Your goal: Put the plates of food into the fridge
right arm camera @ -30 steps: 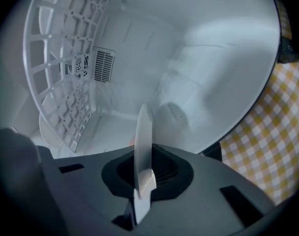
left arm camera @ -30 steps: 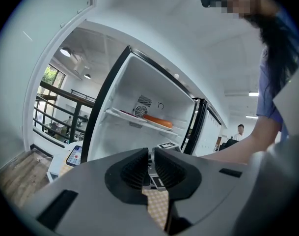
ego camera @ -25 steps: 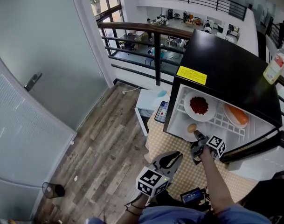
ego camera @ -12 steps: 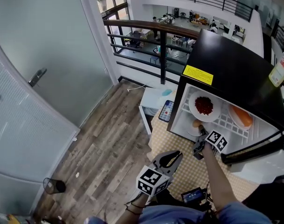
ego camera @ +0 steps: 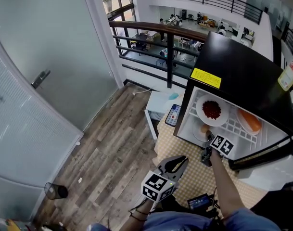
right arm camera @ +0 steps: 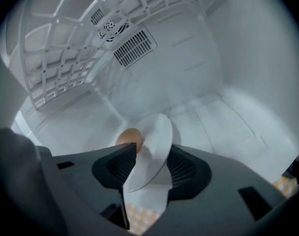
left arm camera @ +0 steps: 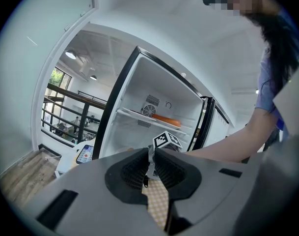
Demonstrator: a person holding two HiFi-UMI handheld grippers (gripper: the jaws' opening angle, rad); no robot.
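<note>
A small black fridge (ego camera: 242, 71) stands open. On the floor of its lower compartment lies a white plate (ego camera: 200, 134) with a round brown food item (ego camera: 204, 128) on it. My right gripper (ego camera: 207, 137) reaches into that compartment. In the right gripper view its jaws are opening and the plate's rim (right arm camera: 154, 136) stands between them, with a gap at the right pad. The brown item (right arm camera: 129, 136) lies just beyond the right gripper (right arm camera: 153, 149). My left gripper (ego camera: 177, 163) hangs back over the checkered cloth. In its own view the left gripper (left arm camera: 150, 154) is shut and empty.
On the wire shelf above sit a plate of red food (ego camera: 212, 110) and a plate with an orange item (ego camera: 249, 121). A phone (ego camera: 173, 114) lies on a small white table left of the fridge. The fridge door (ego camera: 276, 167) stands open at the right. A bottle (ego camera: 289, 73) is at the far right.
My right gripper has edged a little further into the lower compartment with the plate. The left gripper has stayed where it was.
</note>
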